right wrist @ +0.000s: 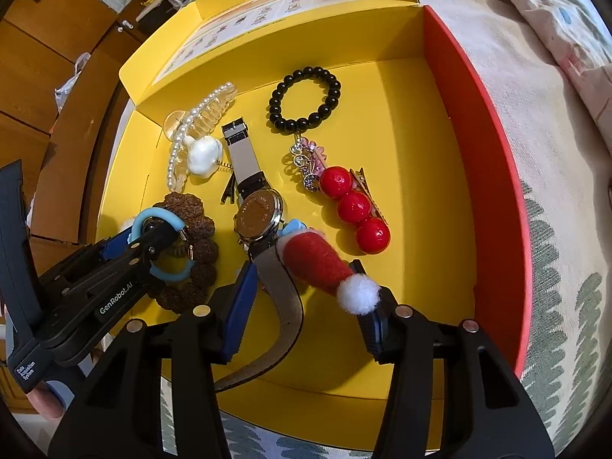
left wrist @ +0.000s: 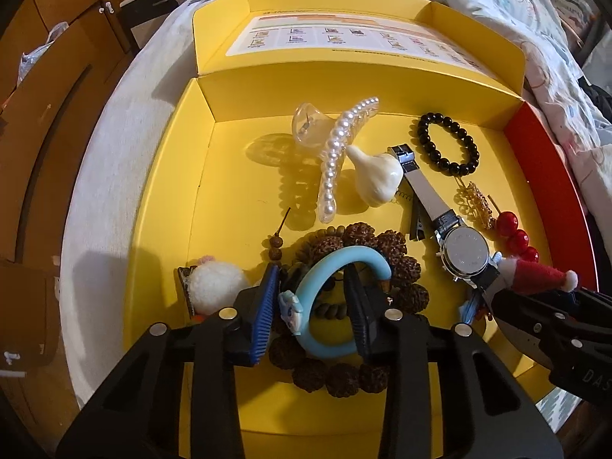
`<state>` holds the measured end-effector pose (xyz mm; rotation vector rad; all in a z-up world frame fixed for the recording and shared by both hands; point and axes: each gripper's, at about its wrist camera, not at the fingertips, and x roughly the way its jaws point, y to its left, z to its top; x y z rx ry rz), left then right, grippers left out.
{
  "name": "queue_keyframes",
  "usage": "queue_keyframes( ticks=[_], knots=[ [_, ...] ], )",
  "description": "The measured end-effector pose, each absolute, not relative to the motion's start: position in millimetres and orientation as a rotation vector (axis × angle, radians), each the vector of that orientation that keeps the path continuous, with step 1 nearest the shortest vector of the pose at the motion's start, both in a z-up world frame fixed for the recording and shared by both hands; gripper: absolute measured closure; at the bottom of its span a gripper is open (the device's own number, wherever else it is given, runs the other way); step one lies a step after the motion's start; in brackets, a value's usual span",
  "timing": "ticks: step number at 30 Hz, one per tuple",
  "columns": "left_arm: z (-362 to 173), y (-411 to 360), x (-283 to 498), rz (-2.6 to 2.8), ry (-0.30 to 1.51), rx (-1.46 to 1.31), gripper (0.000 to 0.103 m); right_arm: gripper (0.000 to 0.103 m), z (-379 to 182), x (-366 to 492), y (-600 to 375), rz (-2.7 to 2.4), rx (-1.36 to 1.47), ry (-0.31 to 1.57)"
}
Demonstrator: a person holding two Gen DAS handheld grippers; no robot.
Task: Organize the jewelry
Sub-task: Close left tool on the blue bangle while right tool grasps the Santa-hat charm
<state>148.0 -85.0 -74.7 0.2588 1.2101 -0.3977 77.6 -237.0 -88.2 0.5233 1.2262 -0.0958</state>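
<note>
We have both grippers tipped steeply down into the yellow box (left wrist: 183, 176), which sits on a bed rather than a counter and keeps the jewelry corralled in one place.

Our left gripper (left wrist: 311, 310) is partly drawn in around the light blue open bracelet (left wrist: 336, 267). One finger sits outside the band by its little charm, the other inside the ring's opening, so the band's wall lies between the pads. Whether they already press on it we cannot tell. The bracelet rests on the brown seed-bead bracelet (left wrist: 397, 260) right under the fingertips, which is probably why we take the band by its wall and not from above.

Our right gripper (right wrist: 302, 302) stands half spread over the red Santa-hat clip (right wrist: 325, 264), whose white pompom lies just inside its right finger. The strap of the wristwatch (right wrist: 260, 214) crosses by the left finger. Neither pad seems to bear on anything.

Ahead of the left gripper lie the pearl hair claw (left wrist: 336, 153) and a white garlic-shaped charm (left wrist: 378, 176). Beyond the right gripper lie the black bead bracelet (right wrist: 306, 99), a rhinestone clip (right wrist: 306, 164) and the red ball clip (right wrist: 355, 206), well apart from either grasp.
</note>
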Motion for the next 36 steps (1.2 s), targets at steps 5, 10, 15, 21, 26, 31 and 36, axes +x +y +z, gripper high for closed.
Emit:
queue_keyframes(
  ticks=[5,10,15,21,26,31,36],
  knots=[
    [-70,-81,146,-0.402,1.224,0.254,0.068,0.055,-89,77,-238,-0.095,0.534,1.228],
    [-63,-76,146,-0.401,1.221,0.254,0.068,0.055,-88,73,-238,-0.093,0.533,1.230],
    [-59,-78,144,-0.408,1.217,0.256,0.068,0.055,-86,70,-235,-0.088,0.533,1.227],
    [-64,-79,140,-0.389,1.224,0.276,0.070,0.055,-82,66,-233,-0.089,0.533,1.216],
    [-67,-76,139,-0.370,1.225,0.286,0.079,0.062,-82,67,-230,-0.070,0.533,1.216],
    [-66,-76,139,-0.364,1.225,0.289,0.080,0.066,-83,69,-228,-0.076,0.531,1.209],
    [-65,-76,140,-0.363,1.230,0.280,0.081,0.066,-80,71,-231,-0.086,0.535,1.183]
  ],
)
